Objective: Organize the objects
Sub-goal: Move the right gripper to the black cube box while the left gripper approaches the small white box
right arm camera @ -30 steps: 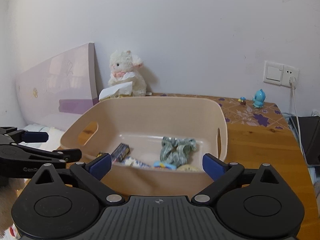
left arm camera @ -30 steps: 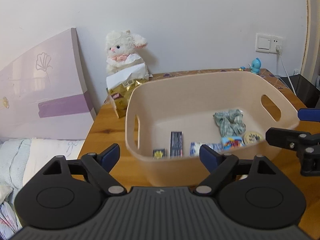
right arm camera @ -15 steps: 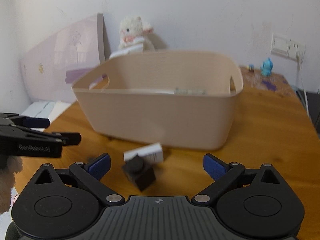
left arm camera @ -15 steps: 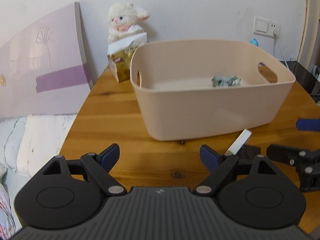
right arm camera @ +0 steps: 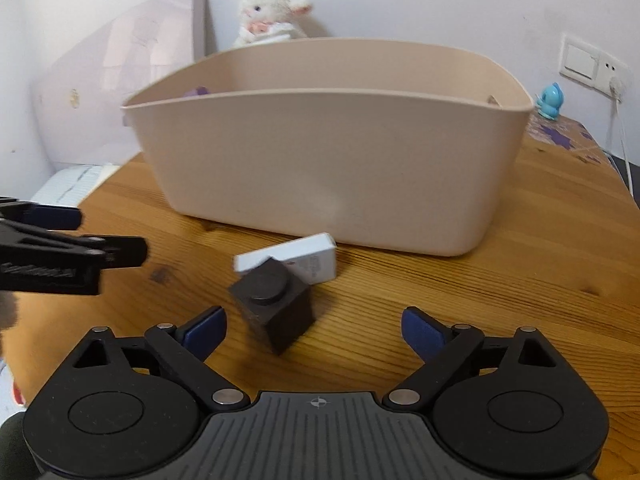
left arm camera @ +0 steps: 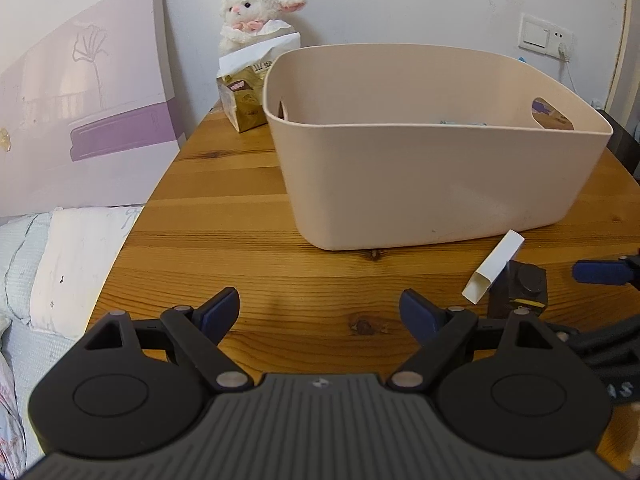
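target: black block (right arm camera: 276, 312) dead ahead of right claw (right arm camera: 314, 330), between its spread, empty fingers
left claw (left arm camera: 320, 310): released, farther off

1. The left wrist camera sits low over the wooden table (left arm camera: 240, 240), looking forward between the spread fingers of the left gripper (left arm camera: 320, 312) toward the beige bin (left arm camera: 432, 176) and the back wall.
2. The right wrist camera sits equally low, nearer the bin (right arm camera: 332, 160), facing it over the right gripper (right arm camera: 312, 328).
3. Both views share the bin, the black block (left arm camera: 520, 292) (right arm camera: 276, 312), the white box (left arm camera: 494, 266) (right arm camera: 296, 258), the plush lamb (left arm camera: 256, 12) (right arm camera: 272, 12) and the wall switch (left arm camera: 536, 34) (right arm camera: 580, 60).
4. Each camera catches the other gripper at its frame edge.
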Available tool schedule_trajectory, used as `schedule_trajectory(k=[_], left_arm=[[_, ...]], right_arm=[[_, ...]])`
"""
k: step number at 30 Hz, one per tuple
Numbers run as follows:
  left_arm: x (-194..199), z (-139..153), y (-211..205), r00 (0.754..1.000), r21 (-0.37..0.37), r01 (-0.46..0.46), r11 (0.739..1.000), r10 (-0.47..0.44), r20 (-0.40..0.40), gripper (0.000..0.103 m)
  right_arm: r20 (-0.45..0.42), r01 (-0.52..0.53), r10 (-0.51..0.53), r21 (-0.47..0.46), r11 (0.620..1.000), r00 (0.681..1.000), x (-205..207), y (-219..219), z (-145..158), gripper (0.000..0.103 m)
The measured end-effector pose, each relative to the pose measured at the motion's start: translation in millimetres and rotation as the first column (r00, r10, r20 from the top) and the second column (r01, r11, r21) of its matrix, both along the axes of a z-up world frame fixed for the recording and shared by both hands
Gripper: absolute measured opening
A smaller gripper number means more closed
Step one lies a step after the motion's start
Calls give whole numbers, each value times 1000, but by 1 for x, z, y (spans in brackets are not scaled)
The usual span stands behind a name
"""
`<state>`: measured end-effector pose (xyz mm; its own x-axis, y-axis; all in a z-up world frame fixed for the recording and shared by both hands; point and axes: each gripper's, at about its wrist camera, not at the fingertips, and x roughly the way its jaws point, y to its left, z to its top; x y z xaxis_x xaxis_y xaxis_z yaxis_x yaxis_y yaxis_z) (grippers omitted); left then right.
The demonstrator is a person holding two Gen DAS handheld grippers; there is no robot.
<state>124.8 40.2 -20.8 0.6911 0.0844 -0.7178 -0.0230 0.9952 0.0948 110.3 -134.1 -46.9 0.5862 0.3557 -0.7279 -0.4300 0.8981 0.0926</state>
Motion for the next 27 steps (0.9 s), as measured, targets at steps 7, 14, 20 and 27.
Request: schedule_trajectory(k=[7,14,20,27], left_arm=[[1,-3,-9,999,-18,39,999,-39,-7,88],[3,-8,-23,994,-63,107,992,-108,-16,88],[6,-10,-40,985,-51,169,984,-170,-10,88],[15,-14,-49,978,-53,205,977,-207,-27,88]], right_arm=[[0,44,-44,-20,999,999,14,-17,-8,94],[6,77,-77,-16,997,997,28,-32,-13,94],[10,35,-36,31,999,999,30,-40,-13,94],[37,13,-14,39,999,999,29,-34,-15,95]])
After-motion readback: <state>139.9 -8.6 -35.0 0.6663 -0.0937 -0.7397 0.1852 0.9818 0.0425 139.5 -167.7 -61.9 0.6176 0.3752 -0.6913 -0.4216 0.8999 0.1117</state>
